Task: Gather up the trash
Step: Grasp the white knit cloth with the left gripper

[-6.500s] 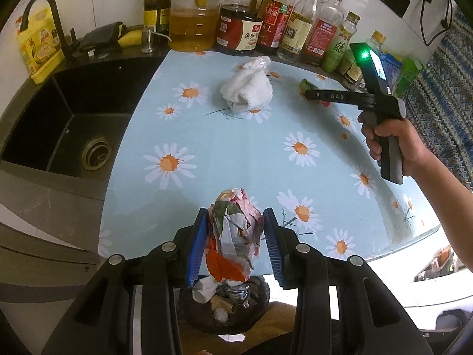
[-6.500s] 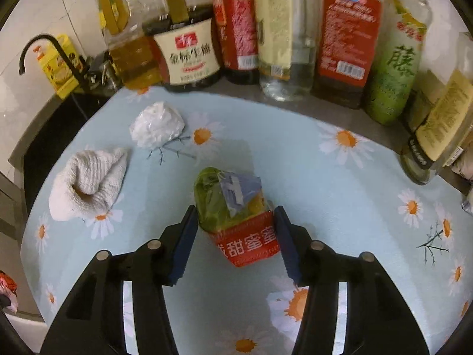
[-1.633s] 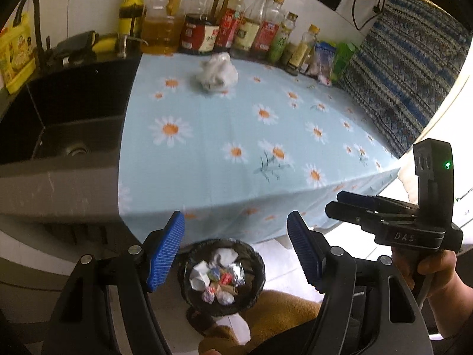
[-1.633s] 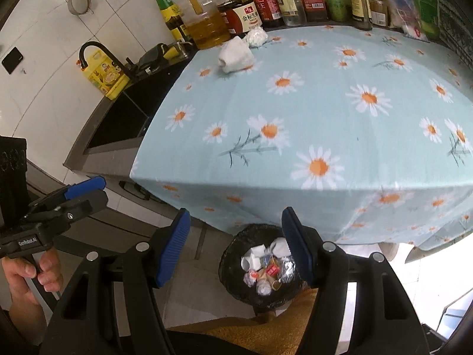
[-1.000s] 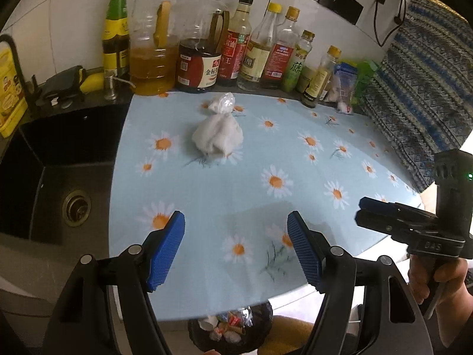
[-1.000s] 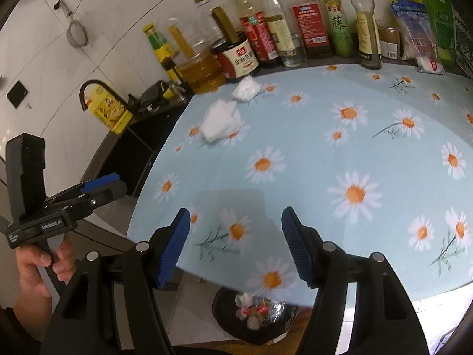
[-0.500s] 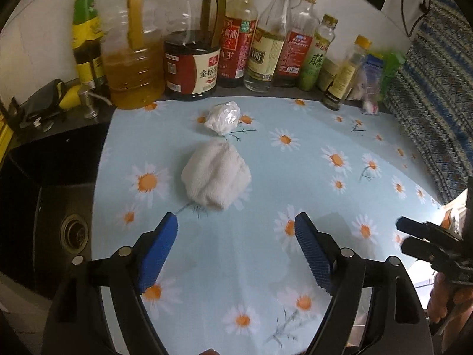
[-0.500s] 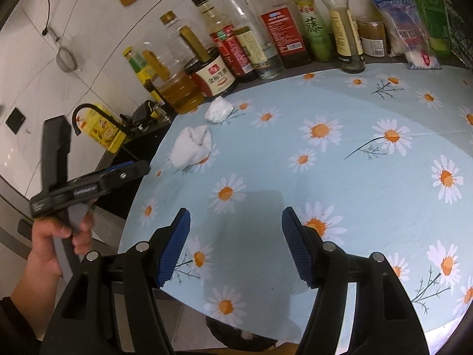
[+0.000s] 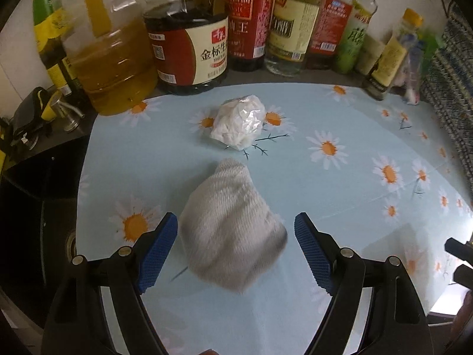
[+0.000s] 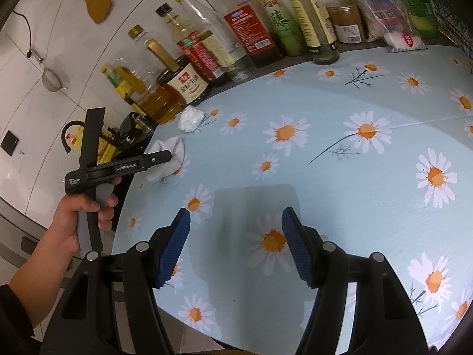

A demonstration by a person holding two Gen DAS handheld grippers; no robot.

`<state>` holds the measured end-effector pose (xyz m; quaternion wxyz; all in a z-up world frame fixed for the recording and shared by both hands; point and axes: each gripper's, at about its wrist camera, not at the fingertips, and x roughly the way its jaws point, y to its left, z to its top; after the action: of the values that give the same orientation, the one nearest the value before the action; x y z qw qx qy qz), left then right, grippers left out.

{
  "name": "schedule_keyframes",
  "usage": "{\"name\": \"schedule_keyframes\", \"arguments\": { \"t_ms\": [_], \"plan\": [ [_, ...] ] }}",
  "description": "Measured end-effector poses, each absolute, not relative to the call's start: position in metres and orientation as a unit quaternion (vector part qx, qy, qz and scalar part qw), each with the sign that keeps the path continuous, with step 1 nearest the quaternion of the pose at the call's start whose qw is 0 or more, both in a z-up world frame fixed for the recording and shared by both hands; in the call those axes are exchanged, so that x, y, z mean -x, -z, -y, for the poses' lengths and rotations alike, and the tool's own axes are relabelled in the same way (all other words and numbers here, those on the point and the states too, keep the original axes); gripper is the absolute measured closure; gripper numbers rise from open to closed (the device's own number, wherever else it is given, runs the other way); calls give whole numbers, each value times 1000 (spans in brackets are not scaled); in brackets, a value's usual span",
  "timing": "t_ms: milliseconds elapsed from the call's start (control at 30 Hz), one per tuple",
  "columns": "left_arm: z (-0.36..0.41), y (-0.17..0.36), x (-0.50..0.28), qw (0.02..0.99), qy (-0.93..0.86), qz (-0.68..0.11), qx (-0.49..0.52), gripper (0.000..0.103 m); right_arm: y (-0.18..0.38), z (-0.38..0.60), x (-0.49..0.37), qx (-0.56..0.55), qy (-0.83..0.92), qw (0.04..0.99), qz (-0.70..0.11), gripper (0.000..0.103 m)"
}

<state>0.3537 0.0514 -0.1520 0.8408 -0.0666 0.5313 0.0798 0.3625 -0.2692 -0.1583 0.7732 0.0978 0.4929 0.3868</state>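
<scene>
A crumpled white cloth [image 9: 230,227] lies on the daisy tablecloth [image 9: 340,183]. My left gripper [image 9: 236,248] is open and the cloth sits between its blue pads without touching them. Behind it lies a white crumpled wrapper ball [image 9: 239,121]. In the right wrist view the left gripper [image 10: 159,156] hovers over the cloth [image 10: 171,159], with the wrapper ball [image 10: 190,118] beyond it. My right gripper [image 10: 236,239] is open and empty above the tablecloth's near edge [image 10: 207,319]. The trash bin is out of view.
Several oil and sauce bottles [image 9: 192,38] line the back of the counter; they also show in the right wrist view [image 10: 236,41]. A dark sink [image 9: 35,207] lies left of the tablecloth. Packets [image 10: 393,9] stand at the back right.
My left gripper has moved forward over the table and now has the white cloth between its open pads. My right gripper has risen from the floor bin to above the table's edge.
</scene>
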Motion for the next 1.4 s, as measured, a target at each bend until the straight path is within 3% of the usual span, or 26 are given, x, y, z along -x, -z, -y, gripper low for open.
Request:
{"name": "schedule_keyframes", "arguments": {
  "t_ms": [300,500,1033,1233,1400],
  "plan": [
    [-56,160,-365,835,-100,-536,73,56,161,267,-386,-100,-396,765,-498,38],
    [-59,157,-361,837,-103,-529,90,65,164,258,-399,-92,-409,756,-503,38],
    [-47,116,-287,856,-127,-486,123,66,156,195,-434,-28,-458,738,-495,37],
    [-38,101,-250,864,-137,-462,146,66,150,157,-445,7,-478,733,-483,26],
    [-37,99,-221,862,-152,-454,166,66,149,112,-458,42,-491,730,-474,25]
  ]
}}
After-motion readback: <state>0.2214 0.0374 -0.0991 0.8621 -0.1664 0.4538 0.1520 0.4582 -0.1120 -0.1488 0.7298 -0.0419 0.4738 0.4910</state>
